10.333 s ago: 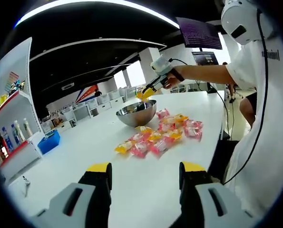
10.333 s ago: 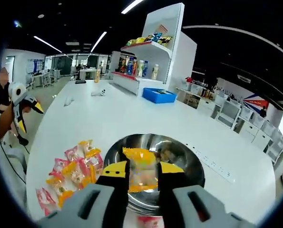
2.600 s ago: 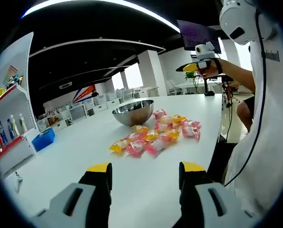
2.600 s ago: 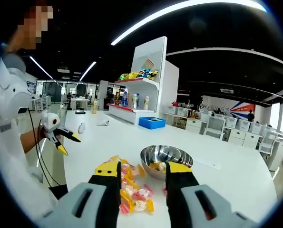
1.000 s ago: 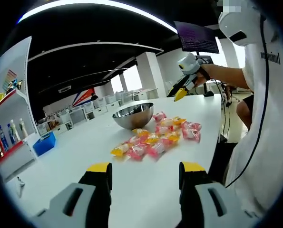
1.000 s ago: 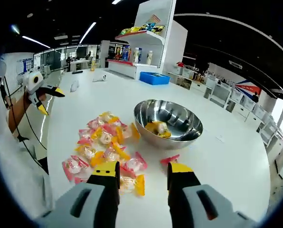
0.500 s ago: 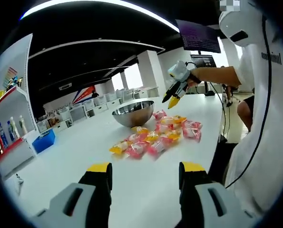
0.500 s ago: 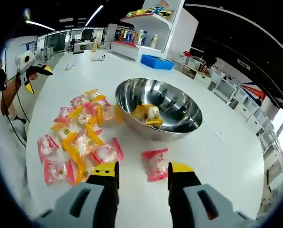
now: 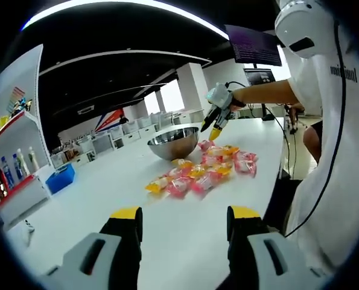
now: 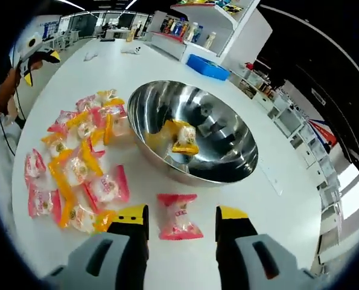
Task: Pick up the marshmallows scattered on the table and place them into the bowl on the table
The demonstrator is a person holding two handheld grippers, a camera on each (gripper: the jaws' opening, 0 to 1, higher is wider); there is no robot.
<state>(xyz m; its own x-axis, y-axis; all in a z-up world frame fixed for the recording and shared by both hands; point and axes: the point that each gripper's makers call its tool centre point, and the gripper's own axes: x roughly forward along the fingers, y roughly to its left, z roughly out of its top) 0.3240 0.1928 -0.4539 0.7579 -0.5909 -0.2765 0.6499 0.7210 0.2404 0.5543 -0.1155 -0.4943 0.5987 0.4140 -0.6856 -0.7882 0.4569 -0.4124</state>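
A steel bowl (image 10: 224, 142) on the white table holds a few yellow-wrapped marshmallows (image 10: 183, 138). A single pink packet (image 10: 178, 222) lies just in front of the bowl, between the spread jaws of my right gripper (image 10: 182, 215), which is open and low over it. Several pink and yellow packets (image 10: 76, 160) lie in a loose pile left of the bowl. In the left gripper view the pile (image 9: 194, 175) and the bowl (image 9: 170, 146) sit ahead, with the right gripper (image 9: 216, 116) hanging beside the bowl. My left gripper (image 9: 185, 214) is open and holds nothing.
A person's white-clad body (image 9: 339, 157) stands at the table's right edge. A white shelf unit with bottles (image 9: 13, 172) and a blue box (image 9: 61, 179) are at the far left. The left gripper (image 10: 35, 57) appears far off in the right gripper view.
The right gripper, which held a yellow packet over the bowl earlier, has let it go. It has swung down next to the bowl, over the pink packet. The left gripper has stayed put.
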